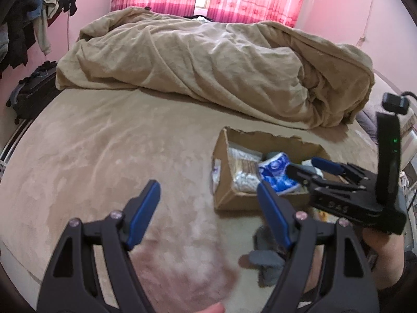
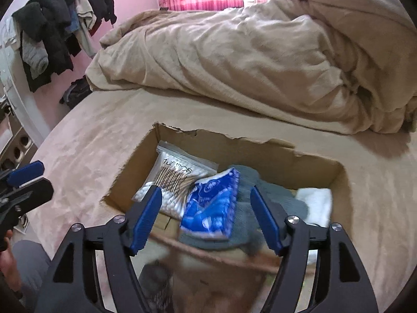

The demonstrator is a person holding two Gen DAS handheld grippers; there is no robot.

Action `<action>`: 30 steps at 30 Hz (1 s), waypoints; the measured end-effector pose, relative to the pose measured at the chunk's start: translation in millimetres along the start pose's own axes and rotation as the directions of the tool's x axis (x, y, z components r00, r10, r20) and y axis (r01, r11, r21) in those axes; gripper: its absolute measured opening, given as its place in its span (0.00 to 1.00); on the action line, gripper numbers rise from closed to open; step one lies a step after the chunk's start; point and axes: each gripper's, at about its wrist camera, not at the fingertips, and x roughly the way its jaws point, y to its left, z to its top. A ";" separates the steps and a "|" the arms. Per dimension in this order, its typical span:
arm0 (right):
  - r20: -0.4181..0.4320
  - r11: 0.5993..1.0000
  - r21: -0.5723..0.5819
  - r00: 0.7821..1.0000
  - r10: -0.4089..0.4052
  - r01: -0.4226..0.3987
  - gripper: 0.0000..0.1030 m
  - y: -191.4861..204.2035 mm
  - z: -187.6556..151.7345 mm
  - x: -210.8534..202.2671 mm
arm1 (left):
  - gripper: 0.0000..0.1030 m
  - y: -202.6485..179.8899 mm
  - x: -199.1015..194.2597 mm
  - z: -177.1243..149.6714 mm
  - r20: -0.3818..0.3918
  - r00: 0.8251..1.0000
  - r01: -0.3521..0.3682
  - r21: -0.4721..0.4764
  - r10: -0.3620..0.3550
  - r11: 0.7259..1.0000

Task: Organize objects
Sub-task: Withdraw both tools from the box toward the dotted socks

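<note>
Rt gripper [image 2: 205,192] over open cardboard box [image 2: 229,140] on bed [image 1: 117,143], tilted down into it. Fingers apart, clamped on nothing. Blue pack [image 2: 211,203] right below the gap, resting on grey cloth [image 2: 276,195] inside the box, no pad pressing it. Long axis of pack approx. along the fingers' own line, slightly skewed. Also in box: bag of cotton swabs [image 2: 174,172] at left, white cloth [image 2: 315,203] at right.

Lt gripper [image 1: 207,185] over bare bed, left of box and nearer the person. Fingers apart too, nothing between them.

Key relation: grey piece [image 1: 265,258] lying loose on bed, outside the box, just in front of its near wall. Sits beside and partly behind lt gripper's right-hand finger, i.e. outside the gap, not in it. Blurred, so exact shape and long axis: can't tell; prob. soft fabric.

Judged: lt gripper nearer to that piece than rt, which hangs over the box contents. Next grab prob. calls for shifting lt gripper sideways toward the box and pulling back a bit, so the gap straddles the piece. Risk: box wall close by, easy to nudge.
</note>
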 end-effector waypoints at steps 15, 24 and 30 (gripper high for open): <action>0.126 0.998 0.050 0.991 -0.052 0.046 0.72 -26.0 -36.4 -156.7 | 0.76 -56.2 -95.9 -25.5 0.075 0.996 0.055 0.030 -0.058 0.998; 0.129 0.992 0.087 0.986 -0.103 0.092 0.73 -40.9 -85.1 -198.0 | 0.76 -88.7 -102.3 -66.0 0.035 0.997 0.063 0.036 -0.064 0.997; 0.072 0.990 0.098 0.991 -0.109 0.102 0.74 -54.4 -113.0 -182.8 | 0.76 -90.8 -71.8 -94.2 -0.027 0.998 0.053 0.016 -0.053 0.998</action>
